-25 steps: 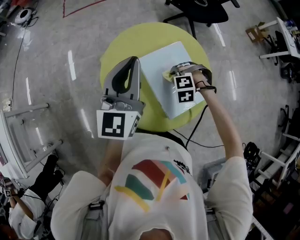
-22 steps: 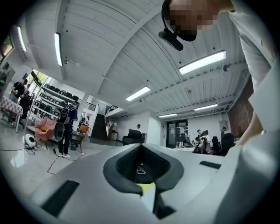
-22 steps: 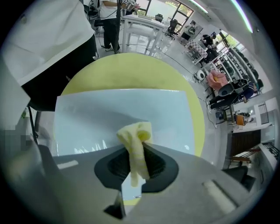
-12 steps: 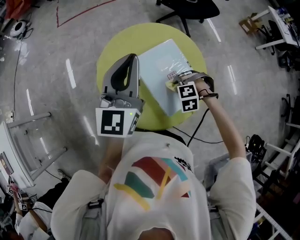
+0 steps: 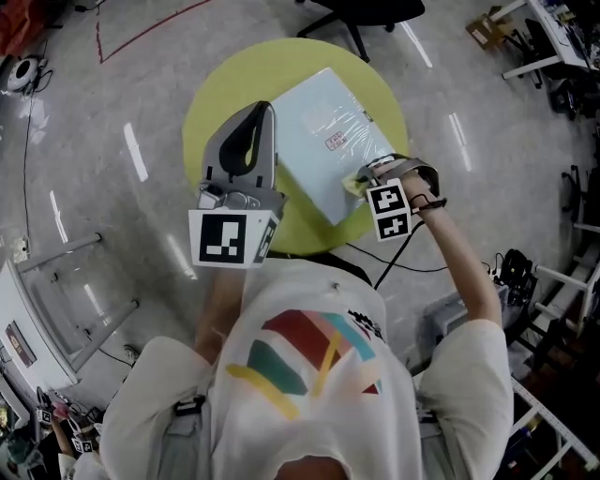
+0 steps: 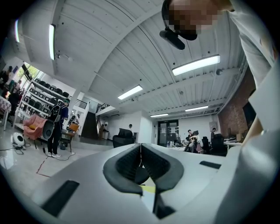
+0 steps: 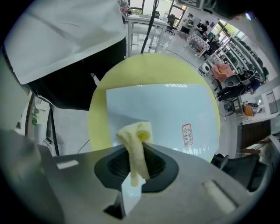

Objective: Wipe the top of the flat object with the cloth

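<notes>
Holds a yellow cloth (image 7: 136,144) in the right tongs (image 7: 136,164), jaws clamped on its middle, one bunched end sticking out past the tips and the other hanging down behind them. In the head view, has the right tongs (image 5: 361,178) at the near right edge of a pale blue board (image 5: 323,141), with the cloth (image 5: 353,184) right at that edge; cannot tell whether cloth and board actually touch.

Keeps nothing in the left tongs (image 6: 141,159): pads pressed together, no gap between them, tips aimed out across the room rather than down. In the head view, carries the left tongs (image 5: 265,111) raised over the left part of the desk (image 5: 216,103), just beside the board's left edge.

Board flat on the round yellow desk, turned so its corners point far, near, left and right, its near corner reaching the desk rim. Small red label (image 5: 334,142) on its top, towards the middle. From the right tongs' side, board (image 7: 162,113) filling most of the desk (image 7: 144,70), label (image 7: 187,134) to the right of the cloth.

Dark chair (image 5: 361,14) on the grey floor (image 5: 112,169) beyond the desk's far edge.
</notes>
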The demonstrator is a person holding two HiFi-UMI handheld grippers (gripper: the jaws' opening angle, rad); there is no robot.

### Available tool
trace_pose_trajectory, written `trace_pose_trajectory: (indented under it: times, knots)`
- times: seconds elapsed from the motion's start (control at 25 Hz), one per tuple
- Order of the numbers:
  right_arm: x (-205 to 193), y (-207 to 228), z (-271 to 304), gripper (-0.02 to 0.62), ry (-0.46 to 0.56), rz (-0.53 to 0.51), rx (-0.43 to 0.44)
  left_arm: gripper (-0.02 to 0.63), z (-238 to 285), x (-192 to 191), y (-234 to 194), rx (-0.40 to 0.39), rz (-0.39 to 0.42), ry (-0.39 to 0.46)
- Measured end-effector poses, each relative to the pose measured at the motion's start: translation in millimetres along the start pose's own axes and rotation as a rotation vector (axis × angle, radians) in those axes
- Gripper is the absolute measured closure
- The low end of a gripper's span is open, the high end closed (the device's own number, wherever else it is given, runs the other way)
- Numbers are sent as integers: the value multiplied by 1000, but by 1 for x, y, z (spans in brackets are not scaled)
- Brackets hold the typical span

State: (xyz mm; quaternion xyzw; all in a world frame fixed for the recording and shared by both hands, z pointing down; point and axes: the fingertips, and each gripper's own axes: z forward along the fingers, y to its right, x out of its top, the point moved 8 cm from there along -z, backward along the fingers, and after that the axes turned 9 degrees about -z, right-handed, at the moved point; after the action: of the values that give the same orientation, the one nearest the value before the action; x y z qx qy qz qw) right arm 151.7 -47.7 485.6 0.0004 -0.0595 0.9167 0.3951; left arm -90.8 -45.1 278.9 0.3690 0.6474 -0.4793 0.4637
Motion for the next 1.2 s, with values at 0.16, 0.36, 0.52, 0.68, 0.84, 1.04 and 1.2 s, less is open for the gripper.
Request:
trace_pose_trajectory:
  times: [0.16,0.36,0.52,0.68,0.84,1.04,1.2]
  knots:
    - [-1,-20,-3,568,1,13,26,591,2,-2,4,-14,2,-7]
    - [3,-34,-5,569,-9,5,58,591,5,-1,6,-35,5,-11]
    - [3,-40,-6,569,-9,5,75,591,8,-1,5,-45,7,-15]
    - [4,-40,-7,569,-13,2,77,591,10,0,8,-53,10,-16]
    - [2,-41,-6,569,-16,2,78,591,10,-2,9,-54,7,-15]
    - [0,-40,-10,569,-8,-10,87,591,10,-3,11,-51,13,-22]
    - [-11,-18,-29,569,-19,-1,-5,591,11,-3,12,-54,2,-18]
